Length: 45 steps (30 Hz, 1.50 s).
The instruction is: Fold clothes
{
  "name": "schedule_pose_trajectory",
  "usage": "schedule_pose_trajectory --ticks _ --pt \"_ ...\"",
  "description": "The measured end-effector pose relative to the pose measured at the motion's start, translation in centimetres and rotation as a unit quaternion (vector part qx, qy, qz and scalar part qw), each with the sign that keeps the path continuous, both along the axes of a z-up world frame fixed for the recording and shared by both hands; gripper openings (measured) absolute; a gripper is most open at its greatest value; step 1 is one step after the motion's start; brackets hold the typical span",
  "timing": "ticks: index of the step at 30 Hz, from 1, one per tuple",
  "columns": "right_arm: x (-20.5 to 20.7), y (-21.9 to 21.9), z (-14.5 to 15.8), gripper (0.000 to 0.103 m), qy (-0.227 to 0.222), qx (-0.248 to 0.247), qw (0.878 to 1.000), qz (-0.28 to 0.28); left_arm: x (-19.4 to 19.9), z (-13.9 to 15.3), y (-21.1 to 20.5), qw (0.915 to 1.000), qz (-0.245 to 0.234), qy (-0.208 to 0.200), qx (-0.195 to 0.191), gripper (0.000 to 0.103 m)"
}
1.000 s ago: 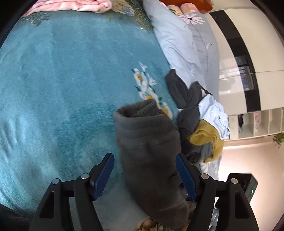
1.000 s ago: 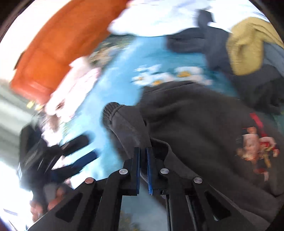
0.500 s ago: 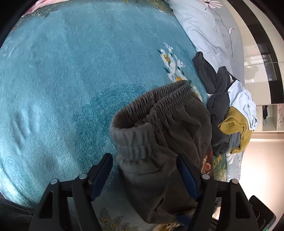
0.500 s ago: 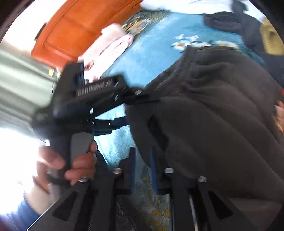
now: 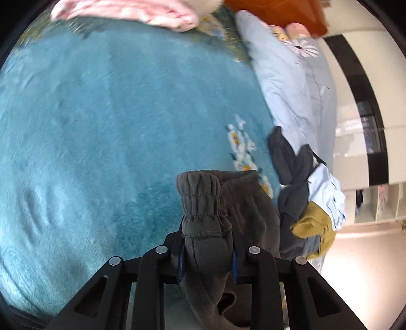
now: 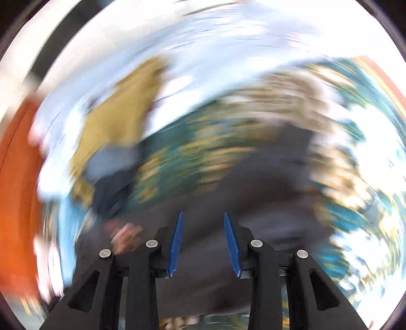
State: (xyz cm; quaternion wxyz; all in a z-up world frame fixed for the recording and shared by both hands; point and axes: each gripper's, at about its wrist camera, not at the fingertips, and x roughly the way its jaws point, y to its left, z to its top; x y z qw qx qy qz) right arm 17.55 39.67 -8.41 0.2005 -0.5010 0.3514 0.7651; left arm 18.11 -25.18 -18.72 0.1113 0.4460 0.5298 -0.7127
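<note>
In the left wrist view my left gripper (image 5: 206, 256) is shut on the bunched elastic waistband of dark grey sweatpants (image 5: 203, 203). The rest of the pants hangs and trails to the right over the teal blanket (image 5: 101, 127). The right wrist view is heavily motion-blurred. My right gripper (image 6: 203, 241) is open with nothing between its blue pads (image 6: 175, 243). It is above the dark grey sweatpants (image 6: 266, 198), which spread below and to the right.
A pile of clothes (image 5: 304, 203) in dark grey, light blue and mustard lies at the blanket's right edge; it shows blurred in the right wrist view (image 6: 114, 132). A light blue duvet (image 5: 291, 76) lies behind it. Pink cloth (image 5: 127, 10) lies at the far edge.
My left gripper has closed on the waistband, which it straddled open before. My right gripper has let go of the pants, opened, and is swinging fast to a new heading.
</note>
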Motion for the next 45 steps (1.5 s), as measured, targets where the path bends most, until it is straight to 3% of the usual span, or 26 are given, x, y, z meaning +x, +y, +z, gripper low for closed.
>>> schedule_pose_trajectory --ticks 2,6,14,21,23,24,25,28,32,35,36,38,40,43,45 --pt "2.9 4.2 -1.3 0.040 -0.019 -0.017 0.997 -0.078 0.1 -0.4 -0.1 0.9999 0.008 -0.009 0.009 0.028" --pt "6.8 5.5 -4.9 0.046 -0.046 -0.082 0.985 -0.148 0.4 0.1 0.0 0.9999 0.008 -0.005 0.007 0.028" --pt "0.9 1.9 -4.7 0.052 0.000 -0.085 0.991 -0.101 1.4 0.3 0.1 0.9997 0.016 0.003 0.019 0.028" --pt "-2.3 0.7 -8.1 0.052 -0.080 -0.113 0.981 -0.135 1.7 0.7 0.2 0.9994 0.017 0.012 0.026 0.028" --pt "-2.2 0.6 -8.8 0.040 -0.096 -0.107 0.979 -0.145 1.7 0.6 0.2 0.9994 0.016 0.013 0.028 0.028" --pt "-2.1 0.6 -8.8 0.016 -0.108 -0.099 0.979 -0.145 1.7 0.6 0.2 0.9993 0.016 0.014 0.030 0.028" --pt "-2.1 0.6 -8.8 0.005 -0.115 -0.098 0.978 -0.145 1.7 0.7 0.2 0.9992 0.015 0.020 0.032 0.028" --pt "-2.0 0.1 -6.1 0.002 -0.100 -0.078 0.984 -0.123 1.7 1.1 0.1 0.9982 0.011 0.044 0.039 0.028" --pt "-1.0 -0.7 3.5 0.002 0.038 -0.041 0.998 -0.032 1.9 3.3 0.1 0.9936 -0.011 0.109 0.027 0.028" --pt "3.1 -0.1 10.2 0.002 0.135 0.013 0.991 -0.006 1.5 3.1 0.4 0.9955 -0.025 0.087 0.028 0.028" --pt "4.6 0.2 10.7 0.002 0.146 0.028 0.989 -0.005 1.4 2.7 0.5 0.9964 -0.028 0.074 0.032 0.028" --pt "6.8 0.4 8.2 0.002 0.114 0.026 0.993 -0.005 1.4 1.8 0.5 0.9986 -0.022 0.033 0.035 0.028" --pt "9.0 0.5 2.9 0.002 0.034 0.000 0.999 -0.028 1.6 1.6 0.6 0.9988 -0.022 0.022 0.039 0.028" --pt "12.9 0.7 -5.8 0.002 -0.064 -0.060 0.993 -0.083 1.9 1.7 0.7 0.9990 -0.028 0.012 0.033 0.028" --pt "14.7 0.5 -8.9 0.002 -0.105 -0.085 0.986 -0.099 2.1 1.8 0.8 0.9994 -0.029 0.002 0.020 0.028"
